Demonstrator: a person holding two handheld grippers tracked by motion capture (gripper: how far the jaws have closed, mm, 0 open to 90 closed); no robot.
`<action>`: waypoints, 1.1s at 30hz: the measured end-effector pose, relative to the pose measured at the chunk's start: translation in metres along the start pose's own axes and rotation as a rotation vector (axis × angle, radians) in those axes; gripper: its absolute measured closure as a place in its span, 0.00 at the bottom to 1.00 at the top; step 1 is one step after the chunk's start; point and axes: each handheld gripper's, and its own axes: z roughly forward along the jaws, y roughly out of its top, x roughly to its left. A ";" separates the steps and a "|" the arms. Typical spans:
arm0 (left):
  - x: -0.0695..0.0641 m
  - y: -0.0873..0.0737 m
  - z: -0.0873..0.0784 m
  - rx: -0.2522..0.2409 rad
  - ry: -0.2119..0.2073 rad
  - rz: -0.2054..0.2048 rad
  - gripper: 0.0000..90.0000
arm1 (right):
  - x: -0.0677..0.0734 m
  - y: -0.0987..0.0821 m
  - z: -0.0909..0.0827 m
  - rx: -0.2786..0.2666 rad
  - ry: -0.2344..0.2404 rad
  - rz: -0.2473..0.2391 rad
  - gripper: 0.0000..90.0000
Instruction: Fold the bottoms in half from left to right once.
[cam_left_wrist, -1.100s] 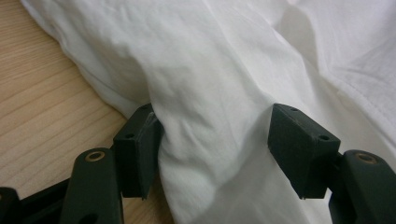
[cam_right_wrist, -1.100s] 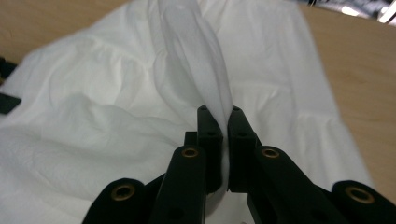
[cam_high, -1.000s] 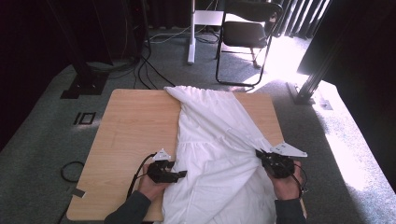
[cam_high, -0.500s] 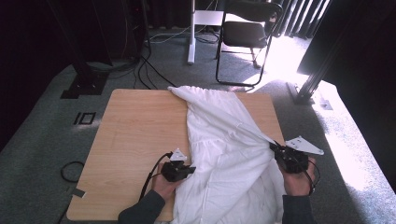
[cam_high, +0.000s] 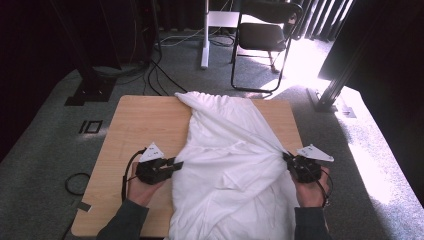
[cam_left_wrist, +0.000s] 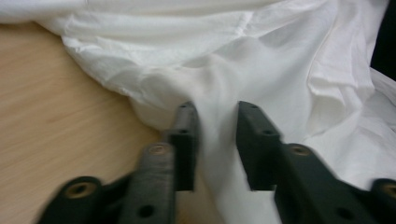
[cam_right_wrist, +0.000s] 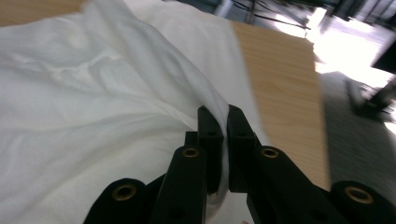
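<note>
White cloth lies rumpled across the wooden table.

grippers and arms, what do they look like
Both are black, blocky units. The left claw and right claw each carry a pale grey three-cornered plate on top and trail a black cable. Their jaws are flat black bars with brass-coloured pivot rivets. The person wears dark grey-green long sleeves.
</note>
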 end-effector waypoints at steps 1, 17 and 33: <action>0.000 -0.003 0.004 0.002 -0.013 -0.014 0.72 | -0.009 -0.004 0.003 0.019 -0.031 0.010 0.97; 0.011 -0.038 0.091 0.161 -0.101 -0.188 0.38 | -0.051 -0.068 0.076 0.298 -0.031 0.074 0.93; 0.003 -0.040 0.096 0.164 0.003 -0.128 0.98 | -0.052 -0.073 0.074 0.289 0.000 0.112 0.91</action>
